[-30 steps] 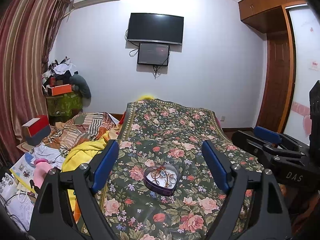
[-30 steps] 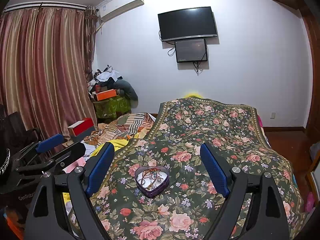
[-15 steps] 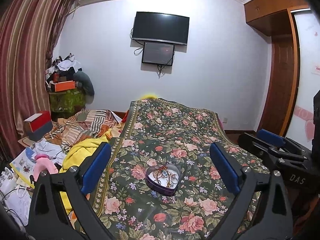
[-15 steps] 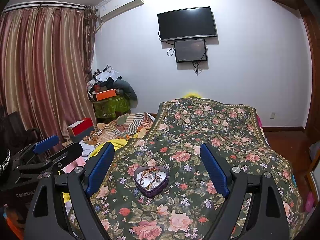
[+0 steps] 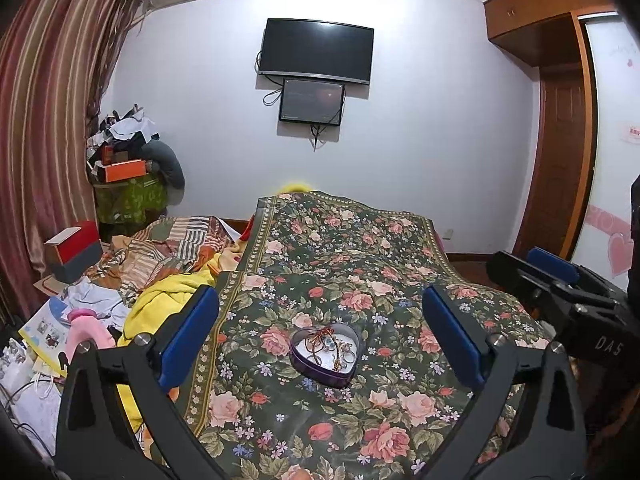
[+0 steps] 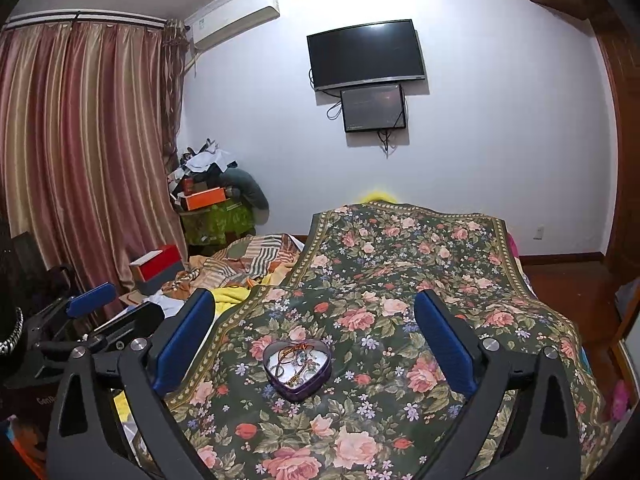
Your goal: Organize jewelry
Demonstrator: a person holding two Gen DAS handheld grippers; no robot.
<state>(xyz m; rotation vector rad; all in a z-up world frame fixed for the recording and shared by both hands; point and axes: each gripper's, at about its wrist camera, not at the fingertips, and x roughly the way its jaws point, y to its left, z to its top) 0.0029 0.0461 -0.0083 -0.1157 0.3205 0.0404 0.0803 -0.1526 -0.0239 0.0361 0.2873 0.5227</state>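
Both the left gripper (image 5: 320, 332) and right gripper (image 6: 312, 330) hover released above the heart-shaped jewelry tin (image 5: 325, 355) mid-bed (image 5: 360, 264).

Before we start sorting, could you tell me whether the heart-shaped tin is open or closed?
Open: the heart-shaped tin has no lid on, and tangled jewelry shows inside.

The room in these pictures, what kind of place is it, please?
Most likely a home bedroom: a bed under a floral bedspread, a wall-mounted television, striped curtains and a wooden wardrobe. A heart-shaped jewelry box sits on the bedspread.
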